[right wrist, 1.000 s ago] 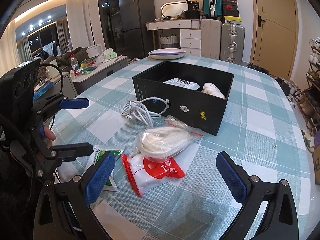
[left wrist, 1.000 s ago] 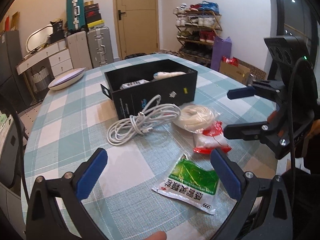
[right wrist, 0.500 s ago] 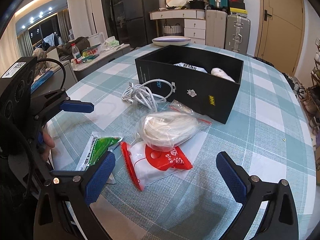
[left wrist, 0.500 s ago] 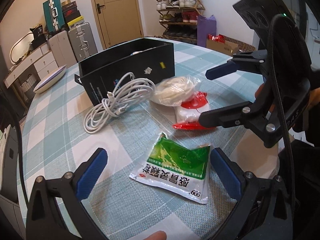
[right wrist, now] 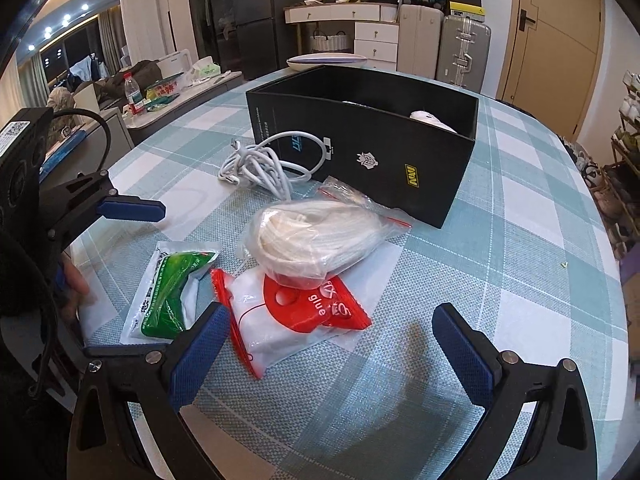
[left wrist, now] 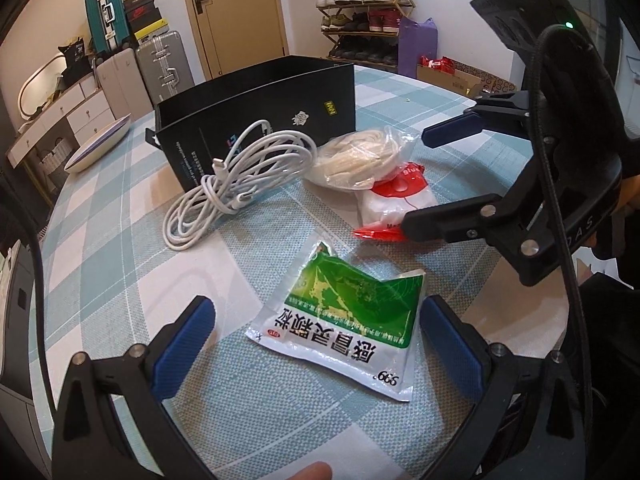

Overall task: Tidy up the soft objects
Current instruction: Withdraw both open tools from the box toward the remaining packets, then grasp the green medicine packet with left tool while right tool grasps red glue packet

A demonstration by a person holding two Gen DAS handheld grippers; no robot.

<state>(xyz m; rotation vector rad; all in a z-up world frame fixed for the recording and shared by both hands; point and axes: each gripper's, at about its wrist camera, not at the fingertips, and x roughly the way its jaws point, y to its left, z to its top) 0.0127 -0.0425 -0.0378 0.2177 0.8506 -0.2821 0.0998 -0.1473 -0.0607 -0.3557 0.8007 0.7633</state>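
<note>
Both tongs are coming down lower and closer to the worktop (right wrist: 520, 248) than a moment ago, so the soft things are looking bigger now.

Going left to right in the right wrist view, the left tongs (right wrist: 124, 280) are hanging wide open over the green and white packet (right wrist: 168, 292). In the left wrist view those tongs (left wrist: 316, 344) are sitting with one blue pad on each side of the packet (left wrist: 340, 320), not squeezing it yet.

Next to the packet the red and white glue bag (right wrist: 296, 312) is lying flat. A clear bag of white cord (right wrist: 316, 236) is resting partly on top of it. The right tongs (right wrist: 332, 356) are wide open too, holding nothing, with the glue bag just in front of them.

Behind these, the white charging cable (right wrist: 264, 164) is lying in a loose pile, touching the front of the black box (right wrist: 384, 152). The box is open on top, and something white is already sitting inside.

I think this means the left tongs are getting ready to pinch the green packet and carry it to the box. Four soft things are waiting outside, so the job is looking far from finished. The packet is flat and slippery, so it may slide away.
</note>
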